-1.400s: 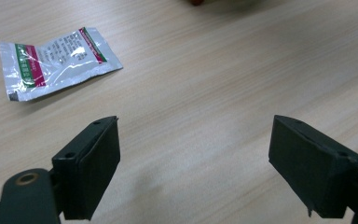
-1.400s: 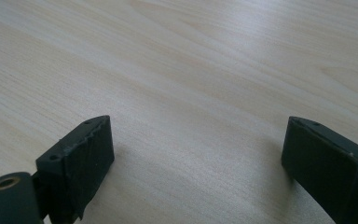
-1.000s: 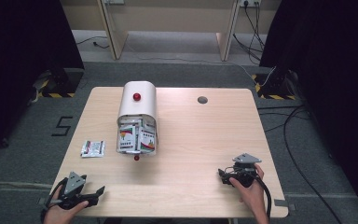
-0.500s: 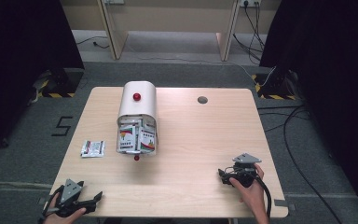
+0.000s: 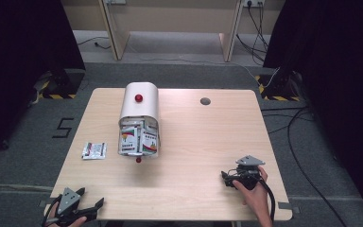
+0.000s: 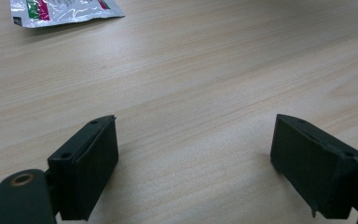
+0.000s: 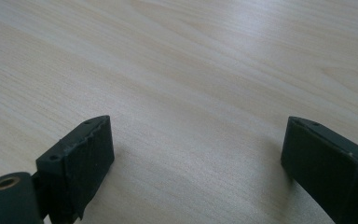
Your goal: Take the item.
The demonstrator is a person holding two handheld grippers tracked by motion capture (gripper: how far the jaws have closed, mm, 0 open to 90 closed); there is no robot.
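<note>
High view: a small foil packet (image 5: pixel 94 150) lies flat on the wooden table (image 5: pixel 203 137), left of the white box (image 5: pixel 139 118), long axis running left to right across the table. It is silvery, with green and red print. The box's open front, which shows more packets, faces the person. The left gripper (image 5: pixel 92 206) sits at the near left corner, well apart from the packet; the right gripper (image 5: pixel 224 176) is at the near right. Left gripper view: jaws spread wide over bare wood, nothing between them; the packet (image 6: pixel 65 11) lies ahead at the top edge, glossy and crinkled. Right gripper view: jaws likewise apart, gripping nothing.
</note>
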